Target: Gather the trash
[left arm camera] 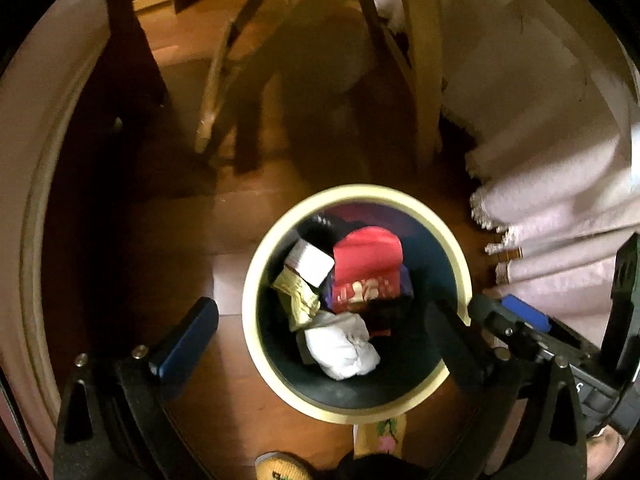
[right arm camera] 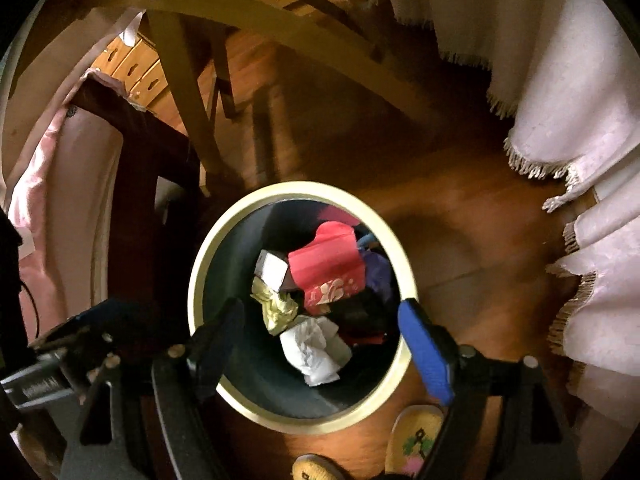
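A round bin with a cream rim (left arm camera: 256, 280) (right arm camera: 200, 276) stands on the wooden floor right below both grippers. Inside lie a red packet (left arm camera: 366, 264) (right arm camera: 326, 266), a white box (left arm camera: 312, 262) (right arm camera: 272, 270), a gold wrapper (left arm camera: 298, 298) (right arm camera: 276, 312) and crumpled white paper (left arm camera: 340, 346) (right arm camera: 316, 350). My left gripper (left arm camera: 320, 328) is open and empty above the bin. My right gripper (right arm camera: 324, 340) is open and empty above it too; it also shows at the right edge of the left wrist view (left arm camera: 524, 320).
Wooden chair legs (left arm camera: 420, 80) (right arm camera: 192, 92) stand beyond the bin. A fringed white cloth (left arm camera: 540, 200) (right arm camera: 568, 140) hangs at the right. A dark furniture post (right arm camera: 140, 168) is at the left. Embroidered yellow slippers (left arm camera: 380, 436) (right arm camera: 416, 436) are at the near edge.
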